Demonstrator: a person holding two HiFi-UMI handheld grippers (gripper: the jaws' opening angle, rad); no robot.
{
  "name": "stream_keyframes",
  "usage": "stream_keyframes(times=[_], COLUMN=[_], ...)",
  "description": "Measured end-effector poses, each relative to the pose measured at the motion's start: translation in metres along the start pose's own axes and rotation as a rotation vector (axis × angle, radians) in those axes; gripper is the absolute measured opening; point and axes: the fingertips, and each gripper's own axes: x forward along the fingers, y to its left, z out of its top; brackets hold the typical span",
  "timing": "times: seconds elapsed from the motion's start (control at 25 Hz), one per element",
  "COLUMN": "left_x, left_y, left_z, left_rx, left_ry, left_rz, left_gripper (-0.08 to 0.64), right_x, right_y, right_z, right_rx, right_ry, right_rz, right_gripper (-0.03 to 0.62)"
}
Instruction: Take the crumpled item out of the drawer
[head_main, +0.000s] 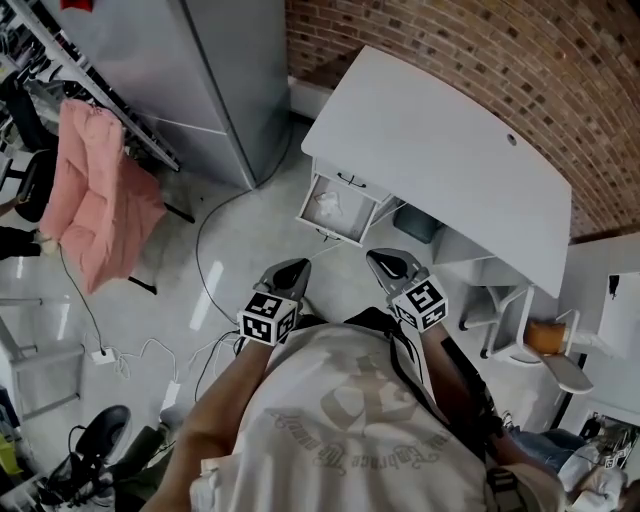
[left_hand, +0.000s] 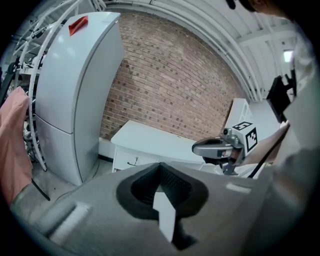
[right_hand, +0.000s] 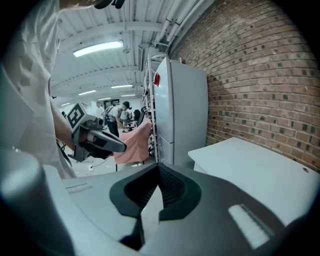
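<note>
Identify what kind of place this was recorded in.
Probably a lab or workshop staged with household props: bare brick wall, exposed ceiling pipes with strip lights, a fridge beside a white desk with its drawer open, cables strewn over the concrete floor.

A tall grey refrigerator (head_main: 205, 85) stands on the pale concrete floor (head_main: 262, 250), against a red brick wall (head_main: 470, 50). A red tag (left_hand: 78, 24) sits at the refrigerator's top front edge. Left of the refrigerator, a pink garment (head_main: 95, 200) hangs from a metal rack (head_main: 130, 120). Right of the refrigerator, along the same wall, stands a white desk (head_main: 450, 160). On the floor in front of the refrigerator a dark cable (head_main: 198, 245) curves, and farther out thin white cables (head_main: 150, 350) run to a white power strip (head_main: 100, 355).
</note>
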Motion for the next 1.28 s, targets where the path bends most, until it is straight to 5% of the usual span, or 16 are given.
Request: stream_keyframes(times=[0.72,1.28], left_x=[-0.028,0.002], left_y=[0.075,0.119], left_z=[0.005,0.005], left_rx=[-0.095,-0.178], left_ry=[-0.042,0.023], left_rz=[0.084,0.176], left_gripper=[0.002,0.002], right_x=[0.093,0.174], right_y=[0.009,-0.026], right_z=[0.039,0.022], right_rx=[-0.082,-0.06], right_ry=[0.07,0.138], right_rz=[0.103,0.247], right_gripper=[0.008,0.008])
